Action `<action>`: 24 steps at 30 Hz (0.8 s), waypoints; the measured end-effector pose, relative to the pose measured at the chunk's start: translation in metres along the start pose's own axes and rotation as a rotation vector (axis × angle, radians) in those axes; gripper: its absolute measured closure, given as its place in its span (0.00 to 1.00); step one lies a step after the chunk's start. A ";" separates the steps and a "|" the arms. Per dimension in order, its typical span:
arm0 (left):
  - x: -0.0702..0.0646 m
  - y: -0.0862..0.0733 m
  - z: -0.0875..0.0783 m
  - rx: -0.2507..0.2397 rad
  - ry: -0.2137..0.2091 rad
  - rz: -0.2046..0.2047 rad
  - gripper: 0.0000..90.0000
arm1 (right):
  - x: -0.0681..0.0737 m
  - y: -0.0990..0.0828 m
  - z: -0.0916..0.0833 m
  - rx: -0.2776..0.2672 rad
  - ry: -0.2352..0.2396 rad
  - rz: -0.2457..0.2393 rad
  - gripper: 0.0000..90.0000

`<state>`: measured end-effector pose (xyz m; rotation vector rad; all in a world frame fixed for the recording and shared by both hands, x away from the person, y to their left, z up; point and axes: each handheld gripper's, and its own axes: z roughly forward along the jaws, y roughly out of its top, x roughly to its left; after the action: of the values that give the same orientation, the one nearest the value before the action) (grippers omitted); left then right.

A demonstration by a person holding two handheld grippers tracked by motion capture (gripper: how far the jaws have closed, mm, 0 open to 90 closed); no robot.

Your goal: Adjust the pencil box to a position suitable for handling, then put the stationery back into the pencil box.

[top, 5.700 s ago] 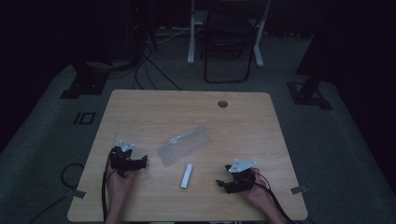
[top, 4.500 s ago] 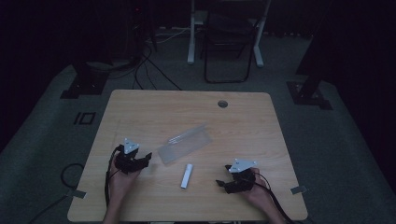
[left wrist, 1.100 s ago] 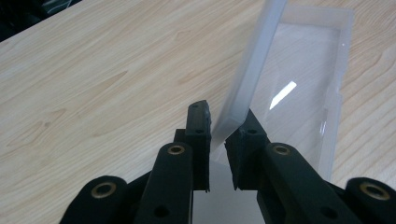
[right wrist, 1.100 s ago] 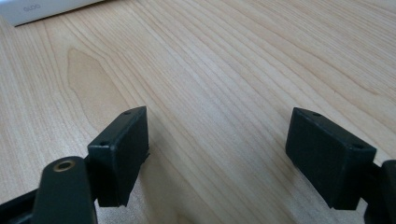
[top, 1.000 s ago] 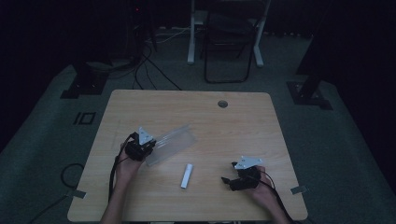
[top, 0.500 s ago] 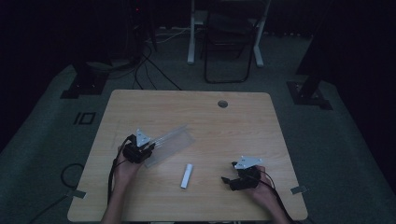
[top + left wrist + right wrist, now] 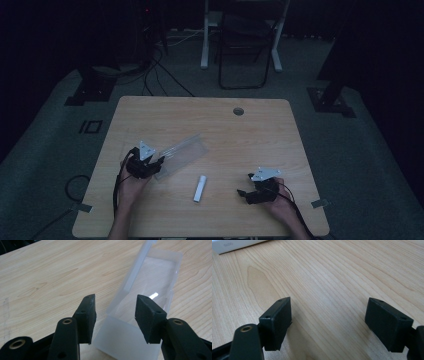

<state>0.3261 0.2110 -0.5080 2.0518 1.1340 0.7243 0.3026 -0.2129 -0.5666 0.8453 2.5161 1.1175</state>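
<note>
Lying flat, clear plastic sleeve [image 7: 182, 154], long axis diagonal, near-left to far-right

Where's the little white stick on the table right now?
In the high view the white stick lies flat on the table, near its front edge, between the left gripper and right gripper, just in front of the clear plastic case.

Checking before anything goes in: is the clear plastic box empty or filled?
Empty. Through the clear plastic box the wood grain of the table shows, with nothing inside.
</note>
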 end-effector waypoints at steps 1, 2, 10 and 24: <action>0.000 0.000 0.000 0.000 0.000 0.000 0.57 | 0.000 0.000 0.000 0.000 0.000 0.000 0.24; 0.000 -0.002 -0.003 -0.012 -0.005 -0.020 0.57 | 0.000 0.000 0.000 0.000 0.000 0.000 0.24; -0.006 0.000 -0.016 -0.044 -0.006 -0.028 0.56 | 0.000 0.000 0.000 0.000 0.001 -0.001 0.24; -0.025 0.008 -0.037 -0.081 -0.025 -0.028 0.55 | 0.000 0.000 0.000 0.000 0.000 -0.001 0.24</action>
<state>0.2911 0.1968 -0.4826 1.9683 1.1000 0.7169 0.3028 -0.2129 -0.5667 0.8432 2.5164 1.1179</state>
